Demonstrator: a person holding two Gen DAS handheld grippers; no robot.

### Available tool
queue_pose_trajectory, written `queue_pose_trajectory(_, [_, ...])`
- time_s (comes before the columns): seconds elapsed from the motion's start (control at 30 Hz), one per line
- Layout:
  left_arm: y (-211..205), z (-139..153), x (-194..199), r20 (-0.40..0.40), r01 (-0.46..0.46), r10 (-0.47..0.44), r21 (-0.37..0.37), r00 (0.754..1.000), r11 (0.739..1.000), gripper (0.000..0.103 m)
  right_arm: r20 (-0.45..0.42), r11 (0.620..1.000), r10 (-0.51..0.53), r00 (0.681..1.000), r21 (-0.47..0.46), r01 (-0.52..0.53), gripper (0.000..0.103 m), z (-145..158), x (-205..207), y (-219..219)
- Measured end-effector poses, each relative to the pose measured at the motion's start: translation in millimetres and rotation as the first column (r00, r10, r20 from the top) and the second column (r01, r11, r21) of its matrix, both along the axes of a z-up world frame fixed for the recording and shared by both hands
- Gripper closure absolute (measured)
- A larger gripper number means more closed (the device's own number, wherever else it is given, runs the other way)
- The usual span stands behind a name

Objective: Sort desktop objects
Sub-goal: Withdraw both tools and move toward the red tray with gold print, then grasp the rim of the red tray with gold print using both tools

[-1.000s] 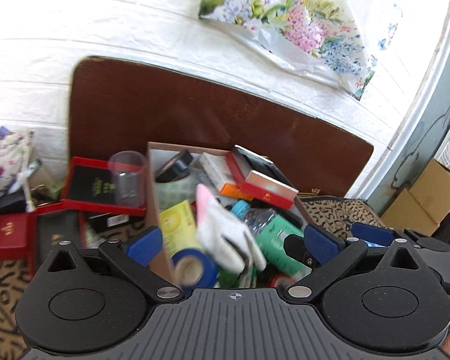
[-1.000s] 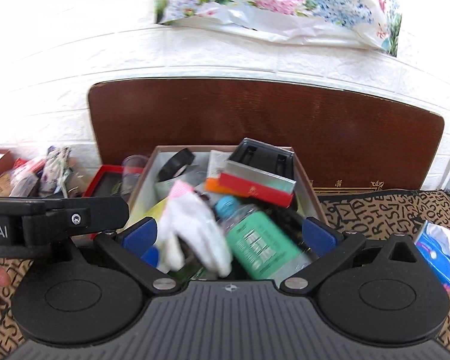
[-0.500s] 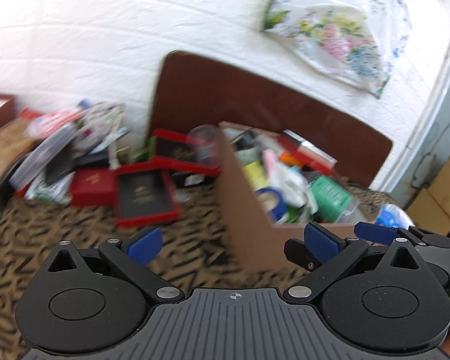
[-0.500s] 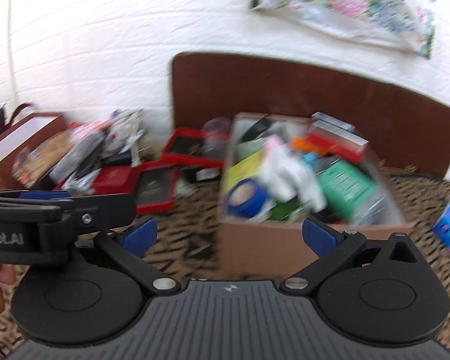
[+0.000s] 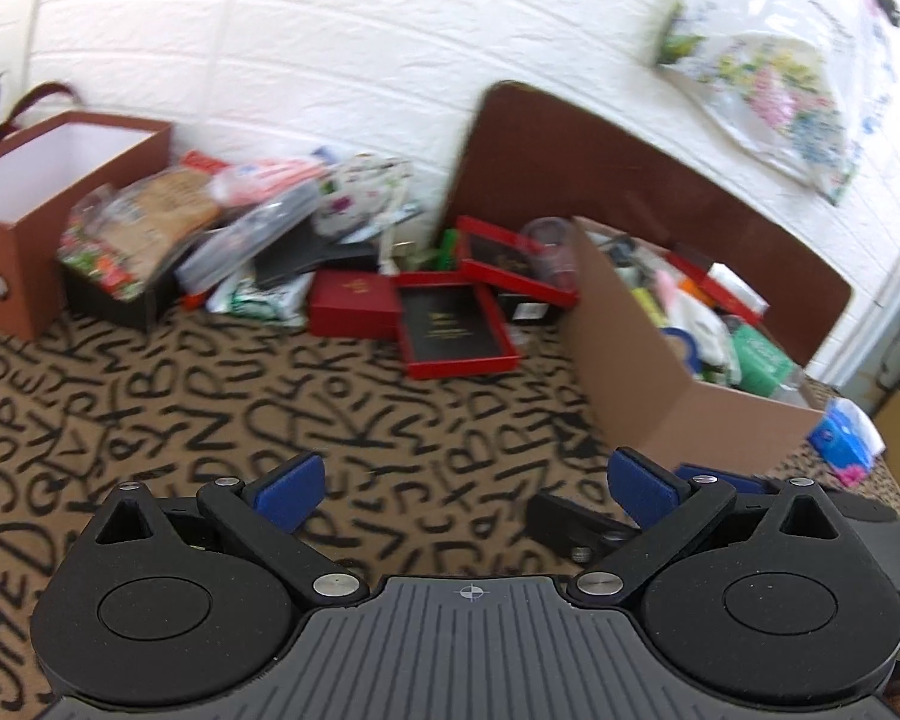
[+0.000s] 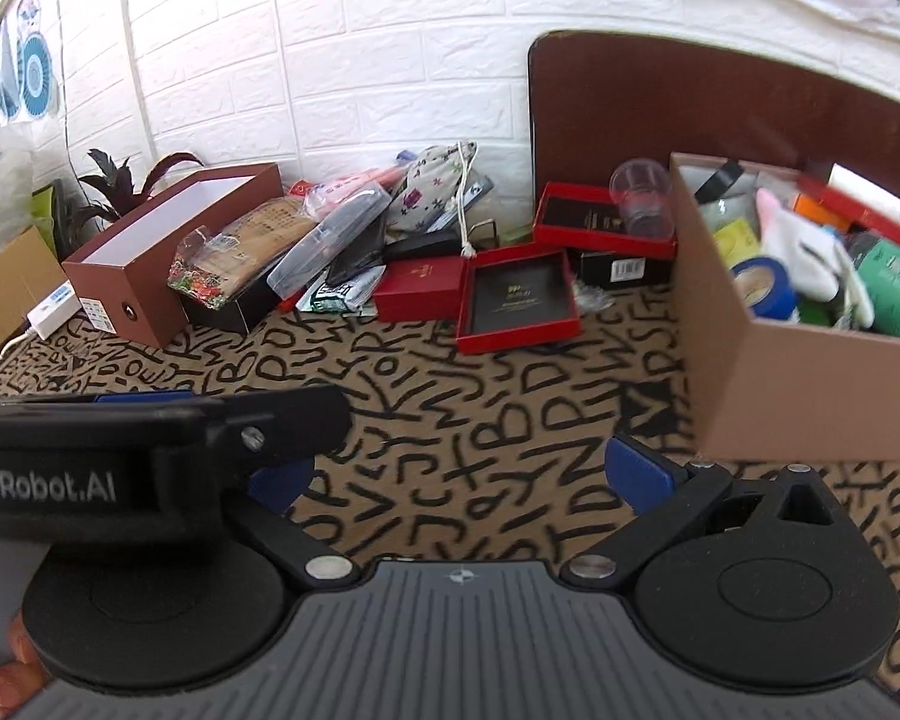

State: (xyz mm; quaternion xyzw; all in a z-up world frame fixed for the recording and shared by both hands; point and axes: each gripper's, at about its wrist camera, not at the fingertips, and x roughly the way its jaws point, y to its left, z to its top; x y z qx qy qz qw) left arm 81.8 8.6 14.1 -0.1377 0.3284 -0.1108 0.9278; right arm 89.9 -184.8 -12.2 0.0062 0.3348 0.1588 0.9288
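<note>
A brown cardboard box (image 6: 768, 384) (image 5: 642, 384) stands at the right, filled with sorted items: blue tape roll (image 6: 762, 285), white glove (image 6: 810, 252), green bottle (image 6: 897, 288). A pile of loose objects lies along the wall: red gift boxes (image 6: 519, 300) (image 5: 456, 330), a small red box (image 6: 417, 288), a clear cup (image 6: 642, 198), a floral pouch (image 6: 432, 186), plastic packets (image 5: 144, 222). My left gripper (image 5: 468, 486) hangs open over the patterned cloth, nothing between its fingers. My right gripper (image 6: 462, 474) is open too, beside the left one, which crosses its left side.
An open brown box with a white inside (image 6: 168, 246) (image 5: 48, 192) stands at the far left. A dark brown board (image 6: 690, 114) leans on the white brick wall. A blue tissue pack (image 5: 843, 438) lies right of the cardboard box. A plant (image 6: 120, 180) sits at the left.
Both grippers have pulled back from above the cardboard box and swung left. The box now sits at the right and the pile by the wall has come into view.
</note>
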Motion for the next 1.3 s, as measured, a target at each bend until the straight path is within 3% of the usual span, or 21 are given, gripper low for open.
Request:
queue_pose_trajectory(0.27, [33.4,-19.0,20.0,-0.077,-0.094,0.092,-0.026,0.993,0.995,0.0,-0.056,0.998,-0.064,0.996,0.002,0.064,0.0,-11.5,18.9,4.7])
queue_pose_trajectory(0.73, [46.2,-47.5,81.2,-0.171,-0.108,0.098,-0.048,0.98,0.993,0.0,-0.099,0.992,-0.122,0.988,-0.022,0.12,0.0,-33.3,79.5,4.6])
queue_pose_trajectory(1.1, [27.8,-59.8,146.4,-0.165,-0.059,0.039,-0.117,0.985,0.991,0.0,0.011,0.973,-0.219,0.976,-0.07,0.219,0.001,-42.2,132.6,-5.3])
queue_pose_trajectory(1.3, [22.2,-70.3,180.7,-0.173,-0.048,0.02,-0.162,0.985,0.986,0.013,0.031,0.978,-0.19,0.981,-0.079,0.191,0.01,-49.0,157.7,-2.5])
